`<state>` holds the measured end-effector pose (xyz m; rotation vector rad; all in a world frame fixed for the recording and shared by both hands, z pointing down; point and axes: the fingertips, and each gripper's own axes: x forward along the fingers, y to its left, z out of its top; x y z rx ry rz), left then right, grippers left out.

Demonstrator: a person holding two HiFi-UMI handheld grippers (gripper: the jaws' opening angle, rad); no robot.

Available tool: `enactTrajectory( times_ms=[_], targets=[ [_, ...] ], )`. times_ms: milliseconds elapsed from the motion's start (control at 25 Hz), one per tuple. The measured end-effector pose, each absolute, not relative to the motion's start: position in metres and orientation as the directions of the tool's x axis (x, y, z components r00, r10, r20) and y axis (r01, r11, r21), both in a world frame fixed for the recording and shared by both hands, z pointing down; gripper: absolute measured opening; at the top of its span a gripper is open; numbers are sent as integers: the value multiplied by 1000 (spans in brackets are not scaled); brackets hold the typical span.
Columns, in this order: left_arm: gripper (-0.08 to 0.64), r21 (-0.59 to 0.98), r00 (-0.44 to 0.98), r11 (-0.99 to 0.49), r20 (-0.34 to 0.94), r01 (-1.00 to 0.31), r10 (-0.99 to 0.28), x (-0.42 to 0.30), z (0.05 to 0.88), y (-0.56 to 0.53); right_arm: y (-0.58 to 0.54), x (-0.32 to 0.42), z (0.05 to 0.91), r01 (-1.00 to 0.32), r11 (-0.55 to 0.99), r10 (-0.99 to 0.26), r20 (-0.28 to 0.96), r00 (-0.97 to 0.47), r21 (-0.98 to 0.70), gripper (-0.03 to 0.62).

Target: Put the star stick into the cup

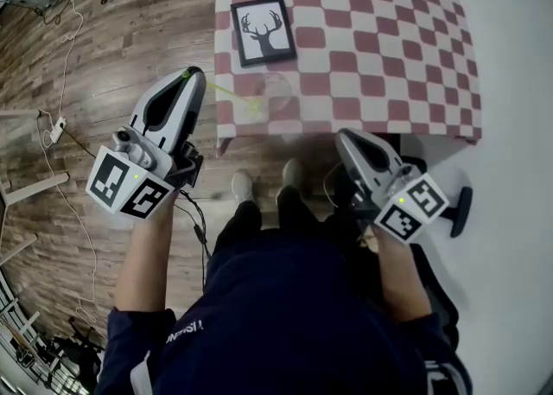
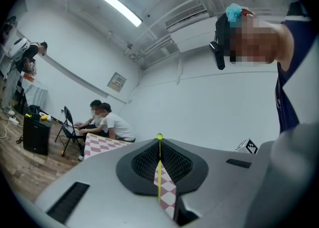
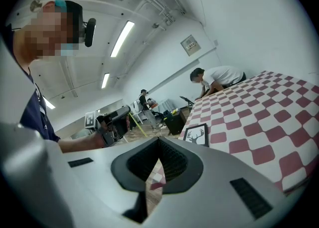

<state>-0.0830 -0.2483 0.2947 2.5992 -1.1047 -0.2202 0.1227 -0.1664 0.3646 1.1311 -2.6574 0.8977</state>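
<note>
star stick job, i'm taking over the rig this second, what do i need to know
Left hand-held gripper: shut on the star stick, held just off the table's front edge.
Right hand-held gripper: shut, nothing in it, low beside the table.
Cup: clear, standing on the checked table near its front edge, in front of the deer picture.
Done: stick is in the grip and points towards the cup.
Left: it does not look to be inside the cup yet; lower it in, then release.

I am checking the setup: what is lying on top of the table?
A red-and-white checked cloth, with a framed deer picture and a clear cup on it. The cloth hides the tabletop itself, so that cannot be seen.
</note>
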Motion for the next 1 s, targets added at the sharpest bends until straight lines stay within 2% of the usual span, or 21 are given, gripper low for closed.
enactTrajectory(
  times_ms=[640, 1000],
  targets=[
    [31, 502, 643, -520, 97, -691, -760, -65, 414, -305, -191, 153, 415, -704, 487, -571, 422, -704, -517, 15],
    [31, 539, 650, -503, 114, -676, -751, -55, 445, -305, -188, 155, 431, -709, 476, -546, 458, -702, -519, 15]
  ],
)
